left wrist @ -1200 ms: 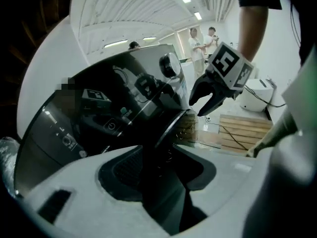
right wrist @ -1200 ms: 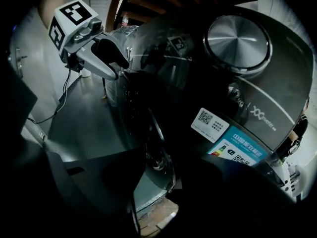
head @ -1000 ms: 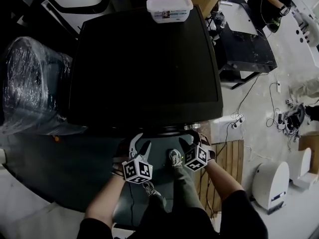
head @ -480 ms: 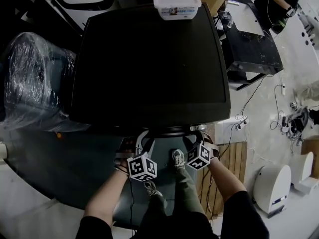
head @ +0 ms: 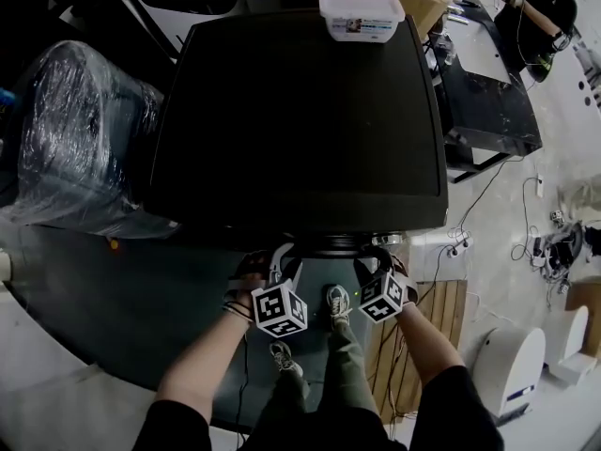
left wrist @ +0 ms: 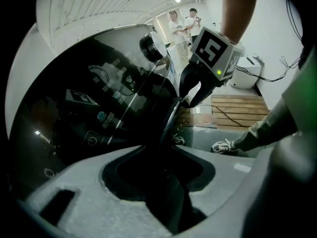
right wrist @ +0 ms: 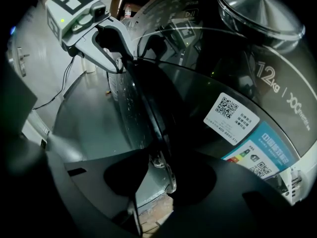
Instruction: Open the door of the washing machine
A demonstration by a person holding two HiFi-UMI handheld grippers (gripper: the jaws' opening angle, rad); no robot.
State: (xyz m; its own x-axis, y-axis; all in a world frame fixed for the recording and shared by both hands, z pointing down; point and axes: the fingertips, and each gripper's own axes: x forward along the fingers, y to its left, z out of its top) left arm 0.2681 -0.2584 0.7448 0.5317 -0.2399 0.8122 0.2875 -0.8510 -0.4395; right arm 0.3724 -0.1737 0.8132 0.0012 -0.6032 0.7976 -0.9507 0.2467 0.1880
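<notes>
The black washing machine (head: 300,120) fills the head view from above. Its round door's rim (head: 329,245) shows at the front edge. My left gripper (head: 282,259) and right gripper (head: 369,259) both reach down to that rim, side by side. In the left gripper view the dark door rim (left wrist: 169,120) runs into the gap of the left gripper (left wrist: 163,170), whose jaws are closing around it. The right gripper (left wrist: 190,90) holds to the same rim further along. In the right gripper view the chrome-edged rim (right wrist: 148,113) lies between the closing jaws of the right gripper (right wrist: 158,180).
A white plastic box (head: 362,17) sits at the back of the machine's top. A plastic-wrapped bulky thing (head: 75,139) stands at the left, a black table (head: 488,92) at the right. A wooden pallet (head: 441,299) and the person's shoes (head: 335,303) are below the door.
Both grippers stay at the door's rim. The head camera has shifted, so the machine and box sit further right in the picture.
</notes>
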